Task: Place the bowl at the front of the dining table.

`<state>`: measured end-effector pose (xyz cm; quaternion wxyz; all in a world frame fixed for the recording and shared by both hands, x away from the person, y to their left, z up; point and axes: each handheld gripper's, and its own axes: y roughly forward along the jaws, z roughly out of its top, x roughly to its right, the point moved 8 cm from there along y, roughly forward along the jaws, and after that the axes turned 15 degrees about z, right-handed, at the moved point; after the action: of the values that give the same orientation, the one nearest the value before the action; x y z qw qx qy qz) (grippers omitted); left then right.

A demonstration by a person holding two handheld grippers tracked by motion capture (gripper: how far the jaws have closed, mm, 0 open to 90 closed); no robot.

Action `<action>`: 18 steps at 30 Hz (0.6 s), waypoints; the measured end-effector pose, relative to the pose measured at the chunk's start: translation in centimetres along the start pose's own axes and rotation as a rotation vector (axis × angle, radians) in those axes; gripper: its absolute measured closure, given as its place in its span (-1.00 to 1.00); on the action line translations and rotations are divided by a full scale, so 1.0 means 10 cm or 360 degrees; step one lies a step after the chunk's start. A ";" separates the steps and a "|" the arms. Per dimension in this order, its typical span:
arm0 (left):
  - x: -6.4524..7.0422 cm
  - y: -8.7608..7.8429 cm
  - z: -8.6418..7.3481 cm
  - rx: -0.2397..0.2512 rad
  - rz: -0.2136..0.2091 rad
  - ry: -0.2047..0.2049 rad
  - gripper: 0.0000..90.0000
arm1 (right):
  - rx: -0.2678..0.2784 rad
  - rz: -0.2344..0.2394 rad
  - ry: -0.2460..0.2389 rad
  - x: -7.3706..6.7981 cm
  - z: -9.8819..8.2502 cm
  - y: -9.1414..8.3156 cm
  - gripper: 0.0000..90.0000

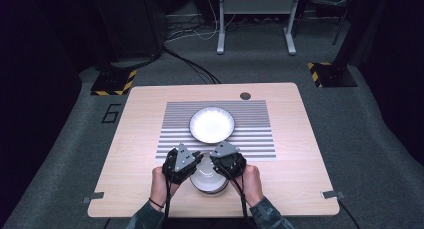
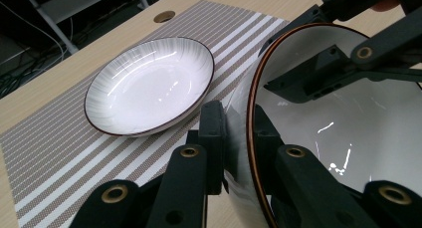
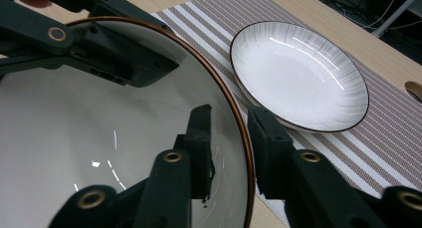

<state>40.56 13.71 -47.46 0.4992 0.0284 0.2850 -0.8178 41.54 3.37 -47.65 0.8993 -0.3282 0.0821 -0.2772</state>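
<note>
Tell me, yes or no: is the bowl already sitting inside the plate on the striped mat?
No. The bowl is held by both tools near the table's front edge, apart from the empty plate on the striped mat.

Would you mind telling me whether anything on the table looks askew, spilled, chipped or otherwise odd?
Nothing stands out. The plate sits flat on the striped mat, unchipped and empty. The bowl, near the table's front edge, looks intact; the left gripper and right gripper each clamp its brown-edged rim.

White bowl with a brown rim

The bowl [image 1: 206, 180] sits upright at the table's near edge, glossy inside, clamped at both rims.
</note>
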 end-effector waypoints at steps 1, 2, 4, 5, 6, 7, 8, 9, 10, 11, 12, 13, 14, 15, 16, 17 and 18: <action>0.00 0.00 0.00 0.0004 0.0002 -0.0001 0.80 | -0.0003 0.0002 0.0005 0.00 0.00 0.00 0.68; 0.00 0.00 0.00 0.0004 0.0001 -0.0002 0.80 | 0.0001 -0.0008 0.0010 0.01 -0.01 0.01 0.72; -0.01 0.00 0.00 0.0007 0.0000 -0.0003 0.80 | 0.0004 -0.0011 0.0010 0.01 -0.01 0.00 0.73; -0.01 0.00 0.01 0.0010 0.0001 -0.0002 0.80 | 0.0001 -0.0013 0.0001 0.01 0.00 -0.01 0.74; -0.02 0.00 0.01 0.0018 -0.0002 -0.0010 0.81 | 0.0005 -0.0015 -0.0001 0.00 0.00 -0.02 0.76; -0.02 -0.01 0.02 0.0018 -0.0003 -0.0014 0.80 | 0.0008 -0.0010 -0.0001 0.00 0.00 -0.03 0.77; -0.03 -0.02 0.02 0.0025 -0.0005 -0.0015 0.80 | 0.0022 -0.0007 0.0003 0.00 0.01 -0.04 0.77; -0.04 -0.02 0.03 0.0029 -0.0007 -0.0026 0.80 | 0.0037 -0.0003 0.0001 0.00 0.03 -0.06 0.77; -0.05 -0.03 0.03 0.0036 -0.0011 -0.0027 0.80 | 0.0047 -0.0008 -0.0005 0.00 0.04 -0.07 0.78; -0.05 -0.03 0.04 0.0039 -0.0012 -0.0042 0.80 | 0.0051 -0.0012 -0.0016 -0.01 0.05 -0.08 0.78; -0.06 -0.04 0.05 0.0045 -0.0015 -0.0039 0.80 | 0.0055 -0.0017 -0.0022 -0.01 0.06 -0.08 0.78; -0.07 -0.05 0.06 0.0053 -0.0012 -0.0048 0.80 | 0.0060 -0.0020 -0.0030 -0.02 0.08 -0.09 0.78; -0.09 -0.06 0.07 0.0060 -0.0010 -0.0043 0.80 | 0.0067 -0.0017 -0.0035 -0.02 0.09 -0.10 0.78; -0.09 -0.07 0.07 0.0062 -0.0009 -0.0044 0.80 | 0.0080 -0.0012 -0.0035 -0.02 0.11 -0.12 0.79; -0.10 -0.07 0.08 0.0067 -0.0004 -0.0046 0.80 | 0.0084 -0.0012 -0.0042 -0.02 0.12 -0.12 0.79; -0.10 -0.08 0.09 0.0069 0.0000 -0.0051 0.80 | 0.0097 -0.0015 -0.0050 -0.02 0.13 -0.13 0.79; -0.11 -0.08 0.10 0.0071 0.0001 -0.0043 0.80 | 0.0107 -0.0019 -0.0053 -0.02 0.15 -0.14 0.79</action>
<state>40.67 14.35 -45.86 0.5025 0.0286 0.2598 -0.8241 41.25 3.43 -45.66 0.9094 -0.3029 0.0558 -0.2795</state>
